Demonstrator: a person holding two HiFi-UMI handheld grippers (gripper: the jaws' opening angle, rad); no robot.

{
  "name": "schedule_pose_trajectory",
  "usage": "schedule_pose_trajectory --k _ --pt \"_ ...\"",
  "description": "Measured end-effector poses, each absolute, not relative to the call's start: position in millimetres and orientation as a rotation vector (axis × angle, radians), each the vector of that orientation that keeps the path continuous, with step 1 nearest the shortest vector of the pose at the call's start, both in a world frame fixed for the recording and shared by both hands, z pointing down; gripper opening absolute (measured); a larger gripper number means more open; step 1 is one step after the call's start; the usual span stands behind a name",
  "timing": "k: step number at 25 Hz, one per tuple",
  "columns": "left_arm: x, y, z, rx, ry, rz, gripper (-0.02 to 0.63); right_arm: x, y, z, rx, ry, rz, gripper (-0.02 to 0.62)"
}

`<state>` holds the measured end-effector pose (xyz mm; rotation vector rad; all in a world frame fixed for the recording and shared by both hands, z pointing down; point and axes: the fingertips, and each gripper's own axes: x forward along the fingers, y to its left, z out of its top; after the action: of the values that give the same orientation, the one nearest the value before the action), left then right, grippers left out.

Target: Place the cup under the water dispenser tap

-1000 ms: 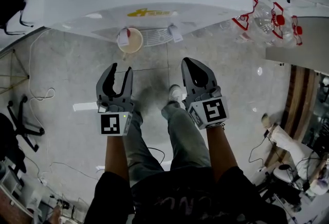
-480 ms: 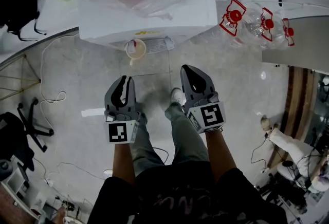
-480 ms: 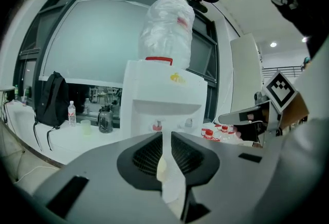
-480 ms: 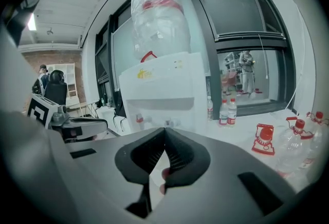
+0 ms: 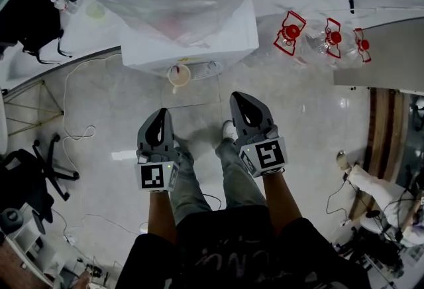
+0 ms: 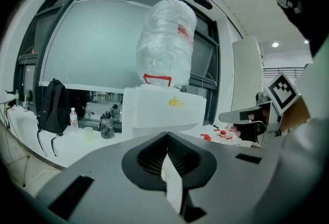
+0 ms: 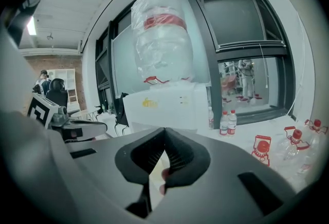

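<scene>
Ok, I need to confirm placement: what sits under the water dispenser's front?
A cup stands there beside the drip grille. The water dispenser body largely covers the taps, so alignment cannot be seen.

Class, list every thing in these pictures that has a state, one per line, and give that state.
cup: upright under the dispenser tap, held by neither gripper.
water dispenser: carries a big bottle on top.
big bottle: upended on the dispenser, wrapped in clear plastic.
left gripper: shut, empty.
right gripper: shut, empty.
</scene>
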<state>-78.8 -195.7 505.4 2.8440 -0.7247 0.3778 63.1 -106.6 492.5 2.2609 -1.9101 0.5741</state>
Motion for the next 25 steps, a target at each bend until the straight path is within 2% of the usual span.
schedule_pose_trajectory --k 7,12,25 --pt "-81.9 -197.0 467.7 2.805 -0.756 0.33 0.017 62.2 -113.7 443.8 2.298 -1.946 0.469 0.015" --pt "-90.6 -188.3 446.5 2.774 -0.759 0.423 0.017 62.2 -111.3 419.0 2.307 -1.952 0.445 0.015" --pt "-91.2 -198.9 377.6 2.814 -0.813 0.297 0.017 56.3 -117.0 363.3 2.267 -2.034 0.427 0.014"
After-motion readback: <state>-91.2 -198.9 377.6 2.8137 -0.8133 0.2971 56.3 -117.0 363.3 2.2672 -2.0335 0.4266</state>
